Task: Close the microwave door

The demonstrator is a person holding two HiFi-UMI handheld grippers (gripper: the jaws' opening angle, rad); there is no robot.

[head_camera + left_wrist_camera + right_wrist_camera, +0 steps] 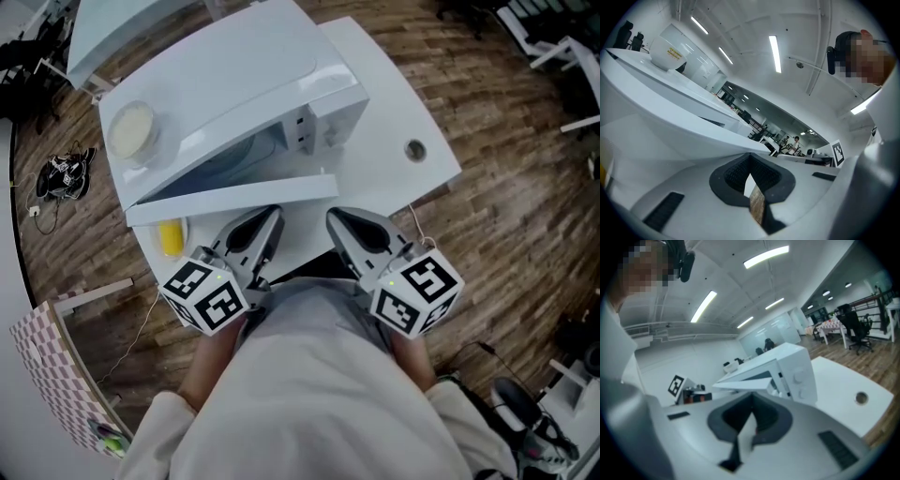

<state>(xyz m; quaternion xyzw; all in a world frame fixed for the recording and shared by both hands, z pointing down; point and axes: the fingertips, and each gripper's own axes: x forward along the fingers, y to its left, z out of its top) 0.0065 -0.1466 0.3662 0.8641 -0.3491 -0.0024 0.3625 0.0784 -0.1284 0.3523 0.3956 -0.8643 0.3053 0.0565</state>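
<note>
We see both pairs of jaws pressed together at the tips with nothing between them. The left gripper and the right gripper sit side by side close to the person's body, pointing at the microwave door. The door stands swung open, its long edge just ahead of both tips. The microwave rests on a white table, a pale bowl sits on its top, and a yellow object lies below the door's left end
</note>
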